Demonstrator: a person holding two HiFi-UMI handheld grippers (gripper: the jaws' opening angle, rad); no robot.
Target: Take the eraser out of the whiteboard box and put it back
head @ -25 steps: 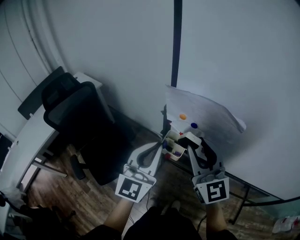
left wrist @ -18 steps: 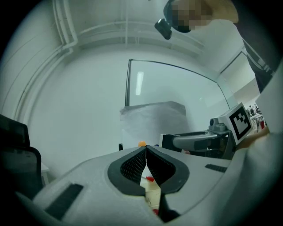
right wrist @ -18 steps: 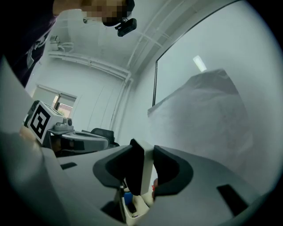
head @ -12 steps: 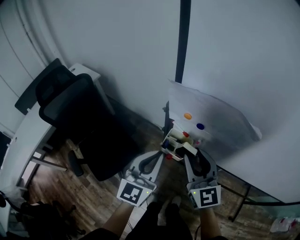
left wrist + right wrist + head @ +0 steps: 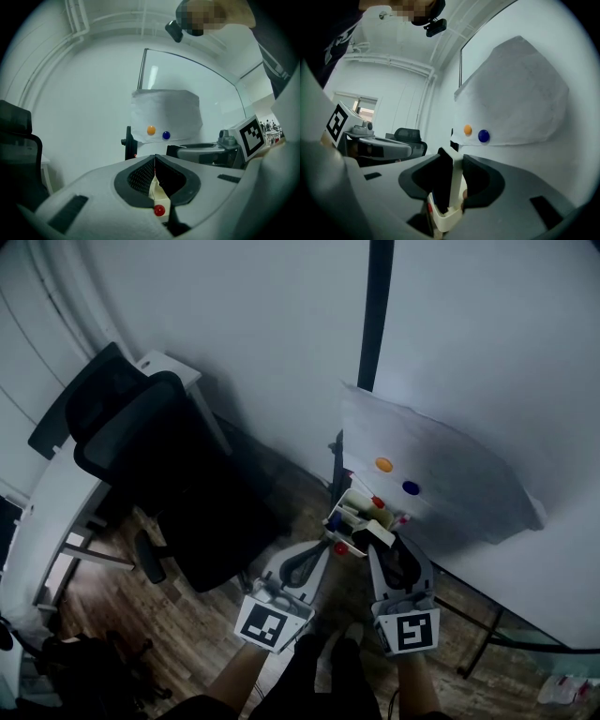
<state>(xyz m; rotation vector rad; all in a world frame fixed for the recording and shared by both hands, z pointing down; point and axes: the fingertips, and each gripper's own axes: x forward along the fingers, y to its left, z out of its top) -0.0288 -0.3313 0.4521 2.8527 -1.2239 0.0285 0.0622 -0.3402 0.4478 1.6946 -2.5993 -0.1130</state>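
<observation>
The whiteboard box [image 5: 353, 514] is a small white tray hung low on the whiteboard, with markers and a red magnet [image 5: 160, 210] in it. The eraser [image 5: 379, 532], a slab with a white back and a black face, stands upright in my right gripper [image 5: 380, 543], whose jaws are shut on it just over the box. In the right gripper view the eraser [image 5: 455, 180] fills the gap between the pads and the box rim [image 5: 446, 219] shows right below it. My left gripper [image 5: 326, 546] is beside the box's left end, jaws shut on nothing [image 5: 154, 158].
A white paper sheet [image 5: 441, 474] hangs on the whiteboard above the box, pinned by an orange magnet [image 5: 383, 465] and a blue magnet [image 5: 411, 487]. A black office chair [image 5: 164, 474] and a white desk [image 5: 56, 512] stand to the left on the wooden floor.
Both grippers have come down, and the eraser in the right one now sits lower, just above the box. Neither gripper's jaws have changed.
</observation>
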